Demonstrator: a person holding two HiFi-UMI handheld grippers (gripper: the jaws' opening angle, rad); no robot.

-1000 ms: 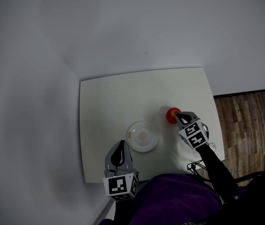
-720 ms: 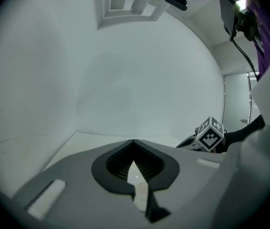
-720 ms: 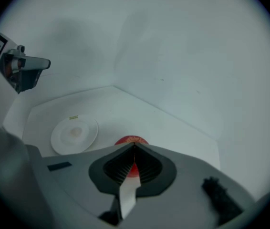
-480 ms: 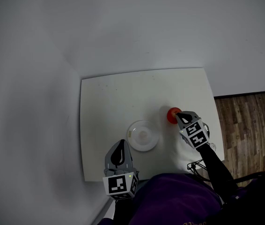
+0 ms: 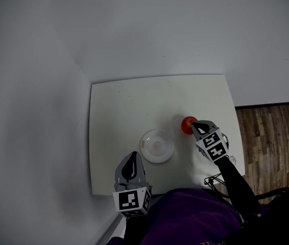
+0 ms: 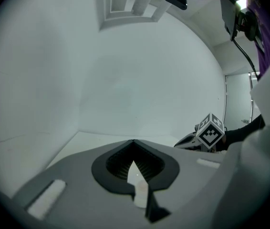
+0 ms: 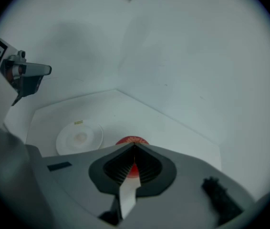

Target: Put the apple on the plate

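A red apple lies on the white table, to the right of a small white plate. My right gripper is shut, with its tips right at the apple's near right side. In the right gripper view the apple shows just past the closed tips, and the plate lies to its left with nothing on it. My left gripper is shut and hovers over the table's front edge, below the plate. It holds nothing.
The table stands in a corner between two pale walls. Wooden floor shows past its right edge. A cable hangs by the right arm. The left gripper appears at the far left of the right gripper view.
The head view has drifted a little, so the table sits slightly further right in the frame. Both grippers, the apple and the plate keep their places.
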